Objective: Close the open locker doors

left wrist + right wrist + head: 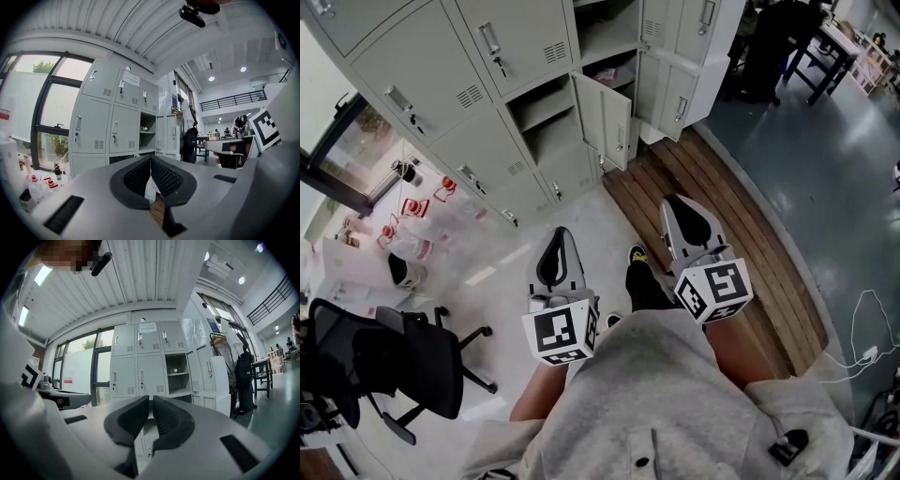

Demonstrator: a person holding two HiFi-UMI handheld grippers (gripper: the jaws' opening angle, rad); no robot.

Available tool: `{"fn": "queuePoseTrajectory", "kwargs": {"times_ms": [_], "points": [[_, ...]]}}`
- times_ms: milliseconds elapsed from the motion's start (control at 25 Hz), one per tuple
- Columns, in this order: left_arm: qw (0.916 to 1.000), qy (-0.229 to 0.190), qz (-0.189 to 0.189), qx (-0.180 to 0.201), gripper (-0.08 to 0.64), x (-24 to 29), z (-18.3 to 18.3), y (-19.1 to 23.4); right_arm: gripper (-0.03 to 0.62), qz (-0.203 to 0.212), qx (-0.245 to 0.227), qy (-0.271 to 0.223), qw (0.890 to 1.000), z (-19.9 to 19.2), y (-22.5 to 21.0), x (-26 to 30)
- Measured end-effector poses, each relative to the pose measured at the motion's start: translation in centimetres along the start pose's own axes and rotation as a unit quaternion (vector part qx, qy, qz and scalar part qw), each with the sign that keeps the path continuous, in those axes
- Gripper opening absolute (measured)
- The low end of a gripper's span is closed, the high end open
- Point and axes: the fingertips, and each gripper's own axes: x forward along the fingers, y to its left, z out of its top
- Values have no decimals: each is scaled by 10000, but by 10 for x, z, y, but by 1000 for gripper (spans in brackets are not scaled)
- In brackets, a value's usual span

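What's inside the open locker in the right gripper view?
A shelf with one small object, too small to identify; under the shelf it looks bare. The right gripper covers the locker's lower part.

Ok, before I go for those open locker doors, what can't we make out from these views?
Left gripper view: the left gripper blocks the lower compartments; their doors are unseen there.
Right gripper view: the item on the open shelf is too small to identify; the paper label is unreadable.
Head view: the top edge cuts off the locker bank, so open doors cannot be counted.
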Motion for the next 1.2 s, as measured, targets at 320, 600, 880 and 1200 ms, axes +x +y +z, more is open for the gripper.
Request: {"fn": "queuePoseTrajectory", "kwargs": {"times_ms": [320, 600, 880, 1200], "points": [[9999, 88, -109, -9, 12, 27, -6, 0, 44, -12, 48, 60, 10000, -8, -13, 22], [9998, 180, -121, 28, 12, 80, -9, 7, 44, 13, 76, 128, 9999, -16, -39, 67], [9995, 305, -107, 26, 12, 167, -9, 15, 44, -4, -68, 242, 9997, -22, -91, 137], [9990, 430, -101, 79, 12, 260, 5, 14, 44, -192, -199, 279, 9992, -9, -172, 203]]}}
